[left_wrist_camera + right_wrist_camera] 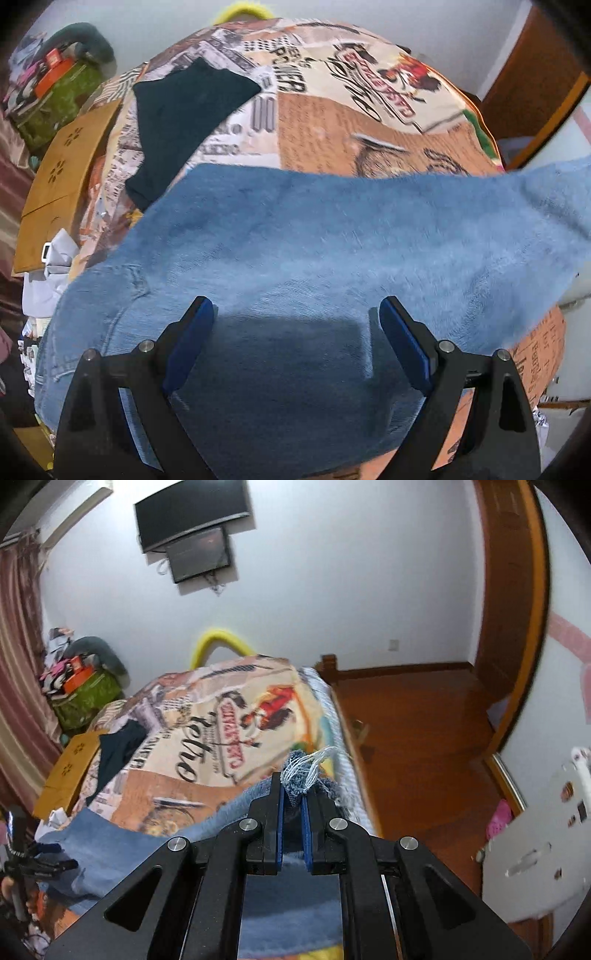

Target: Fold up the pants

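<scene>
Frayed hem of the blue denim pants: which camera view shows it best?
The right wrist view: the frayed hem of the blue denim pants sits pinched between the right gripper's shut blue pads, white threads sticking up. The left wrist view shows only the wide, blurred body of the pants under the open left gripper; no hem shows there.

pants (295,240) on bed (369,122) | dark garment (184,110) behind pants | cardboard (66,166) left
</scene>
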A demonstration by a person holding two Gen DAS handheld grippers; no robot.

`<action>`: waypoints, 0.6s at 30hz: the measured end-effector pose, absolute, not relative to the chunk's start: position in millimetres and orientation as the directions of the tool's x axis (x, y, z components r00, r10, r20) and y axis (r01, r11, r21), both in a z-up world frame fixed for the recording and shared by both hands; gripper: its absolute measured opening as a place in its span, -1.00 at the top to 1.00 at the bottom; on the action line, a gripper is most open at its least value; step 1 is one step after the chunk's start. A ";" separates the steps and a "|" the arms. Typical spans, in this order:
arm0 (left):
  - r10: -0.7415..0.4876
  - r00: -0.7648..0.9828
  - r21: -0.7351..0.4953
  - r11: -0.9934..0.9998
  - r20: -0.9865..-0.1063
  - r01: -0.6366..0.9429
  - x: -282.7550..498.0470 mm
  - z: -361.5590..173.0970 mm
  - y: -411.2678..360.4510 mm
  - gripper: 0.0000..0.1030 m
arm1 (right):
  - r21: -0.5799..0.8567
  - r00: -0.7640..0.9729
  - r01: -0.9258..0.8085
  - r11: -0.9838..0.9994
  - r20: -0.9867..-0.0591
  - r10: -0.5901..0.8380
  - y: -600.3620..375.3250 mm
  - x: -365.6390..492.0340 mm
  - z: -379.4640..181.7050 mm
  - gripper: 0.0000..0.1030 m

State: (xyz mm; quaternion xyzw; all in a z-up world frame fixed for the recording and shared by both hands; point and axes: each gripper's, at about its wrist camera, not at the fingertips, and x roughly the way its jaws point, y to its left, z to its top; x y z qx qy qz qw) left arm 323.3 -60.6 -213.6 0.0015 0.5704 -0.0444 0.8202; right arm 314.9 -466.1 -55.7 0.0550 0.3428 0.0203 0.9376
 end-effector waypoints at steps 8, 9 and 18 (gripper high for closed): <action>-0.064 0.329 -0.030 0.994 -0.942 0.107 317.9 -224.4 -84.1 -0.78 | 0.085 0.722 0.124 0.989 -0.691 -0.031 -506.9 298.5 -92.1 0.91; -0.062 0.330 -0.027 0.994 -0.942 0.108 317.6 -224.9 -85.2 -0.78 | 0.079 0.716 0.141 0.987 -0.697 -0.046 -513.1 295.2 -95.1 0.91; -0.078 0.391 -0.059 0.997 -0.917 0.059 314.3 -202.5 -68.2 -0.78 | -0.039 0.659 -0.001 0.999 -0.751 -0.029 -471.8 278.2 -110.9 0.86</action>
